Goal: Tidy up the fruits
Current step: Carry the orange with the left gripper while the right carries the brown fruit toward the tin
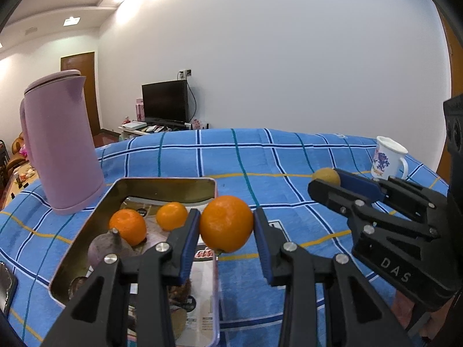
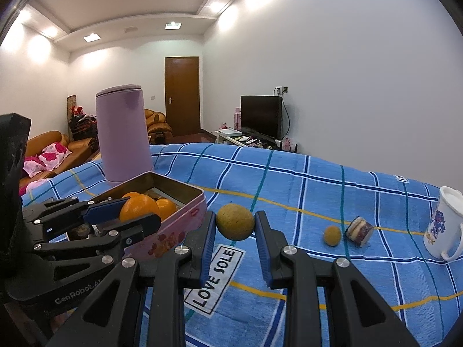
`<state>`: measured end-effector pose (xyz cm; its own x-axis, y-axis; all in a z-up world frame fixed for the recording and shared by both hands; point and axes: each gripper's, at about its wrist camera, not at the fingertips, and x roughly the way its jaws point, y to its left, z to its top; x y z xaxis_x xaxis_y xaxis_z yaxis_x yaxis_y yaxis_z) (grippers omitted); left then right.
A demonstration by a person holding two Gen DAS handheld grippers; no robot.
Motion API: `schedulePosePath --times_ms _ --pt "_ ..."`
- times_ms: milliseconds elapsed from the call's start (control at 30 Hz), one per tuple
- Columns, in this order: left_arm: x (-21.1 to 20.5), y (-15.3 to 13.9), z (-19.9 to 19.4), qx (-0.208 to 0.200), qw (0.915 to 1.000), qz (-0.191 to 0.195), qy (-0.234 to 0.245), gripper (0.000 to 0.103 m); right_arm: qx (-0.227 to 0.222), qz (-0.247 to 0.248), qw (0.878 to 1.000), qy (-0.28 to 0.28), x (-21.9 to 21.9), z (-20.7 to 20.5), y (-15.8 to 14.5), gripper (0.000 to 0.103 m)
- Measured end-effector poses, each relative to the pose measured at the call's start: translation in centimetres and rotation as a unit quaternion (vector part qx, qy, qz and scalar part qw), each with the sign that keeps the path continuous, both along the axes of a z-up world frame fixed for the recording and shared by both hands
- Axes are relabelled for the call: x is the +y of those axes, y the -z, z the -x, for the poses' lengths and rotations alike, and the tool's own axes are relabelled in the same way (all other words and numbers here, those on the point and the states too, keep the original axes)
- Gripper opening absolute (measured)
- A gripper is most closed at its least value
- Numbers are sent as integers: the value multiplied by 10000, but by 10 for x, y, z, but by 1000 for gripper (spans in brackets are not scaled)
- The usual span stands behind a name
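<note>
My left gripper [image 1: 226, 225] pinches an orange [image 1: 226, 223] between its blue pads, holding it clear of the cloth at the right edge of the tin [image 1: 162, 186]. The tin sits open on the blue checked cloth [image 1: 289, 156], its long side running away from me, and in it lie two smaller oranges [image 1: 128, 227], side by side, with a dull purple fruit [image 1: 105, 245] with a stubby stem in front of them. Printed paper lines the tin's floor. A lilac jug [image 1: 62, 144] stands upright just behind the tin's far left corner. My right gripper [image 2: 235, 222] is pressed onto a tan, rough-skinned round fruit [image 2: 235, 222], which hangs above the cloth, just right of the tin's pink outer wall [image 2: 173, 231] and over a label reading LOVE SOLE [image 2: 215, 277]. In the left wrist view that same gripper shows from the side at the right, the tan fruit at its tip. Further right on the cloth lie a smaller tan ball [image 2: 332, 235] and, just beside it, a short layered roll [image 2: 360, 230] on its side, the two close but apart. A white mug [image 2: 444, 225] with a blue print stands near the cloth's right edge, tilted in the fisheye view, its handle towards me.
</note>
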<state>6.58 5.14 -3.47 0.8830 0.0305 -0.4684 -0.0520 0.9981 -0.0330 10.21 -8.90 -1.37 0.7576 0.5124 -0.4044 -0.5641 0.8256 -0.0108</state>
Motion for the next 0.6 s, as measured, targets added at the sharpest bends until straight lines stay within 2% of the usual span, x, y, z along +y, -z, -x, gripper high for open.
schedulePosePath --times_ms 600 --pt "22 3 5 108 9997 160 -130 39 120 81 9993 -334 29 1 2 29"
